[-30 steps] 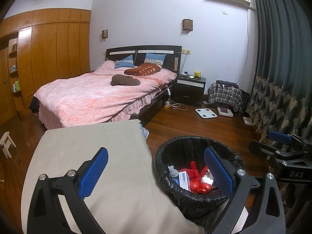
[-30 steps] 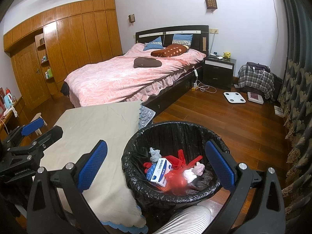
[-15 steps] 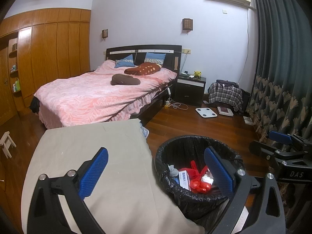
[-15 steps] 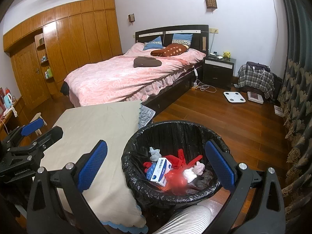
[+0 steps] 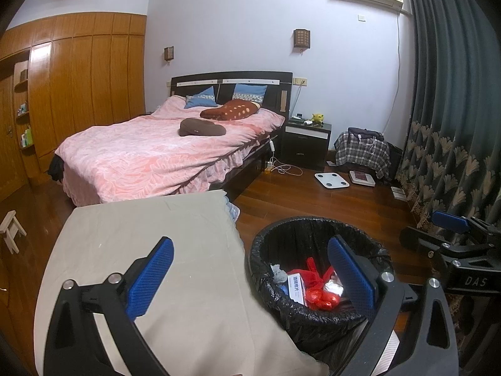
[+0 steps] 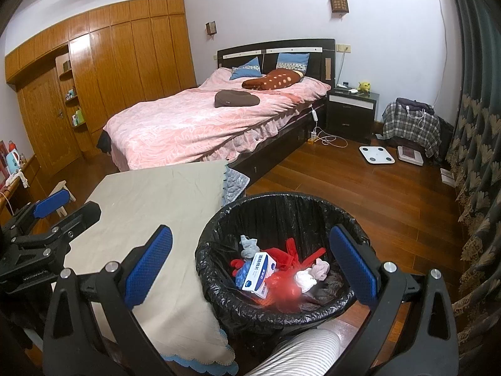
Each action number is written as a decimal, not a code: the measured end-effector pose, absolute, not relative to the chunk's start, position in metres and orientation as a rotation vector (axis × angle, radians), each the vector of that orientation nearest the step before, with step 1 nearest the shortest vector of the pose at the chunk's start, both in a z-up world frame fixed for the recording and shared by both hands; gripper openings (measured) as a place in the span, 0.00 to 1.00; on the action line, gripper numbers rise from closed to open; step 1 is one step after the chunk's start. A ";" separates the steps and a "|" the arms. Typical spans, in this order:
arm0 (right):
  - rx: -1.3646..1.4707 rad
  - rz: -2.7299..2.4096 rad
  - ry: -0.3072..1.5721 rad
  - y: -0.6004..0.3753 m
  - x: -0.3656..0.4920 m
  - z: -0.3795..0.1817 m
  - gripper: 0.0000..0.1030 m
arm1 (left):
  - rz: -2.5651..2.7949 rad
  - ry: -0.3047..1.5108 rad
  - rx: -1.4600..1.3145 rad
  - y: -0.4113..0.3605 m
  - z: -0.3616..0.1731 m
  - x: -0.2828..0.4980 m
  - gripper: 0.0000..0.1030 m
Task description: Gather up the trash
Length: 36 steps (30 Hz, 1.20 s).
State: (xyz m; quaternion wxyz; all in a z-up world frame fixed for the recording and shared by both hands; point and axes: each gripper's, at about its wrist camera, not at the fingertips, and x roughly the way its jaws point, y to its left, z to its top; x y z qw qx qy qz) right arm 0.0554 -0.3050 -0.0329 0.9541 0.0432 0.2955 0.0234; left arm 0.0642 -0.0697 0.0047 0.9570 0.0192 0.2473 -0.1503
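Observation:
A round bin lined with a black bag (image 5: pixel 281 310) (image 6: pixel 278 313) stands on the wood floor beside a table with a beige cloth (image 5: pixel 141 250) (image 6: pixel 156 206). Inside lie a white and blue box (image 6: pixel 259 271) (image 5: pixel 296 285), red plastic scraps (image 6: pixel 292 252) (image 5: pixel 319 294), a grey rag (image 6: pixel 249 246) and pale crumpled tissue (image 6: pixel 308 277). My left gripper (image 5: pixel 250 269) hangs open over the table edge and bin, holding nothing. My right gripper (image 6: pixel 250 263) is open and empty above the bin. Each gripper shows in the other's view: the right gripper (image 5: pixel 451 235), the left gripper (image 6: pixel 47 213).
A bed with a pink cover (image 5: pixel 156 153) fills the far left. A dark nightstand (image 5: pixel 305 144), a white scale (image 5: pixel 331 180) and a plaid-covered heap (image 5: pixel 363 150) sit by the far wall. Curtains (image 5: pixel 454 125) hang on the right. A striped sleeve (image 6: pixel 300 354) shows at the bottom.

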 end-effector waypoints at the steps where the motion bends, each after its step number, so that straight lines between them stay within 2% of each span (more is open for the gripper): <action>1: 0.087 0.047 0.599 -0.306 0.055 -0.033 0.95 | -0.305 0.502 0.039 -0.070 0.005 0.065 0.94; 36: 0.088 0.048 0.605 -0.306 0.056 -0.031 0.95 | -0.305 0.506 0.041 -0.070 0.007 0.066 0.94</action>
